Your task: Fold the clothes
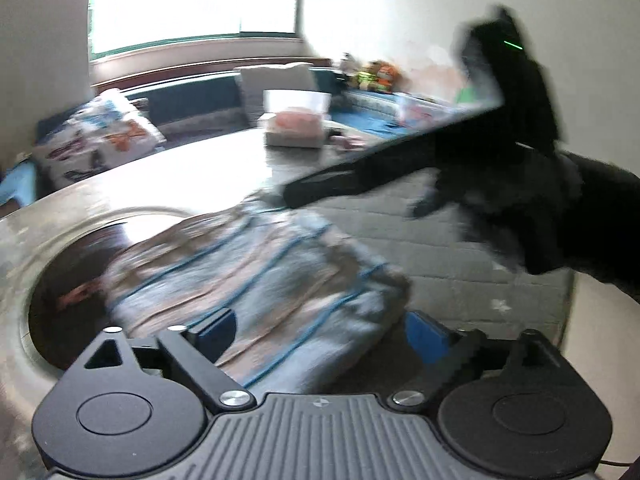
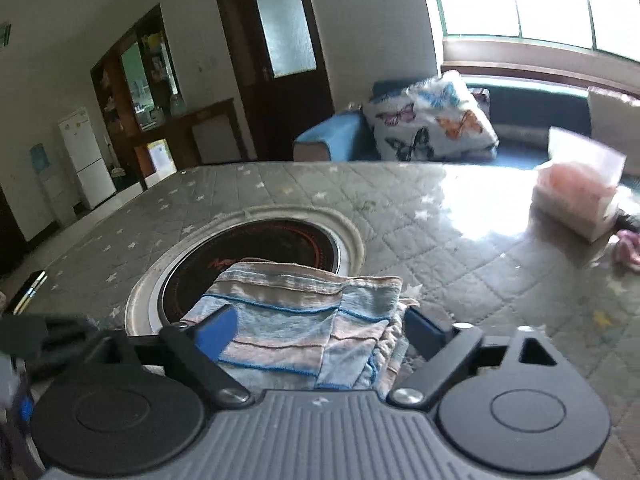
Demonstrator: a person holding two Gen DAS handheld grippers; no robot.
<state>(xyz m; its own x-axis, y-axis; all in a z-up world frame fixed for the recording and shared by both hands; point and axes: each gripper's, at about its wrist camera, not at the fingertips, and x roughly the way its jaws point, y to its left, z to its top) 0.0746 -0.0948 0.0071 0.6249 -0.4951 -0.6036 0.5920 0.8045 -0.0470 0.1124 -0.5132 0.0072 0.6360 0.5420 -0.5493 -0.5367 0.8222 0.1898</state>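
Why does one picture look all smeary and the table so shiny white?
Left wrist view: motion blur smears the striped cloth and the dark right gripper; window glare whitens the table. Right wrist view: the cloth is sharp, the tissue box blurred, and glare hits the table.

grey quilted table (image 2: 440,240) w/ round cooktop (image 2: 256,252): striped cloth (image 2: 296,320), tissue pack (image 2: 576,196).
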